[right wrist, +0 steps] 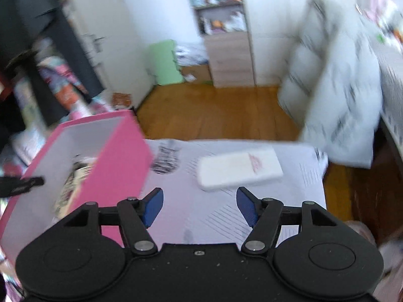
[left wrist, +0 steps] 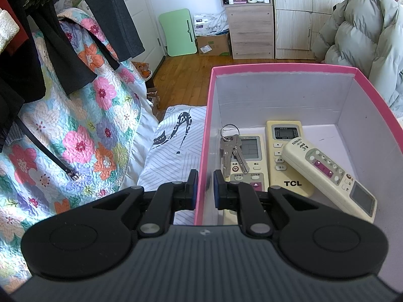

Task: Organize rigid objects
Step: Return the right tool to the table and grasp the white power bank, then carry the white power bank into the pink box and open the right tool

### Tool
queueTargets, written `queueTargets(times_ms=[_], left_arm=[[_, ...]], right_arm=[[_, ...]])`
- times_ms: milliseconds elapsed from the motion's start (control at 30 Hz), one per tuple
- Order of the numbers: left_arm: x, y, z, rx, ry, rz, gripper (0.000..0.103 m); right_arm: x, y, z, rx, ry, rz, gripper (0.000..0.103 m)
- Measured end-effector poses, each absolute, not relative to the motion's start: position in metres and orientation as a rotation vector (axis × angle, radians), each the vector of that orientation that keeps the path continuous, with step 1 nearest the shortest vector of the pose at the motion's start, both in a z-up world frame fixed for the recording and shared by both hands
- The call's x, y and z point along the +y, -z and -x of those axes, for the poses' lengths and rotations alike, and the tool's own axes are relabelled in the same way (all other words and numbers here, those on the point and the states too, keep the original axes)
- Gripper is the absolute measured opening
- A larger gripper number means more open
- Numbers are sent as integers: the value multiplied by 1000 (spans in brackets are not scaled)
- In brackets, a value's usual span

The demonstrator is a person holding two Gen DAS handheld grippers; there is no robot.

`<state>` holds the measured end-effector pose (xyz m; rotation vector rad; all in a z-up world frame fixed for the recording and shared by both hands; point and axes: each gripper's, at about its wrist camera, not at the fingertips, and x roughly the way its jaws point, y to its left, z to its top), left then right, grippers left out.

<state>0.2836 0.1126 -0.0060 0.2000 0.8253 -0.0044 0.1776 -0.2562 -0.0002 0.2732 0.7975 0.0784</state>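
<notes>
Left tool (left wrist: 203, 185) clamps pink box (left wrist: 205, 151) wall; right tool (right wrist: 199, 206) released before blurred white slab (right wrist: 239, 170).

Box (left wrist: 277, 75) sits on the bed (left wrist: 171, 156), near its foot edge, floor (left wrist: 191, 75) beyond. In the box: three remotes side by side. Keys (left wrist: 230, 151) lie on the left remote (left wrist: 249, 161); the right remote (left wrist: 330, 176) lies tilted, its far end on the middle remote (left wrist: 284, 156). Left hand-held gripper (left wrist: 203, 188) straddles the box's left wall, one finger inside, one outside. Flat case (right wrist: 239, 171) lies on the bed right of the box, just ahead of the right hand-held gripper (right wrist: 199, 207).
</notes>
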Motion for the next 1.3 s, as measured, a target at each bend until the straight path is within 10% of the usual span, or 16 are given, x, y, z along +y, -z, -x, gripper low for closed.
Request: queueTargets(times_ms=[633,933,1300], left_arm=[[113,7,-282,820,12,-194,12],[112,6,-282,821,18,-195,12],[113,5,-282,822,19,-191,12]], right_arm=[[-287,71,-267,777,185,-599,84],[-242,74,-291,790,87,-266,86],[-250,58,-259,887,-5,-186,63]])
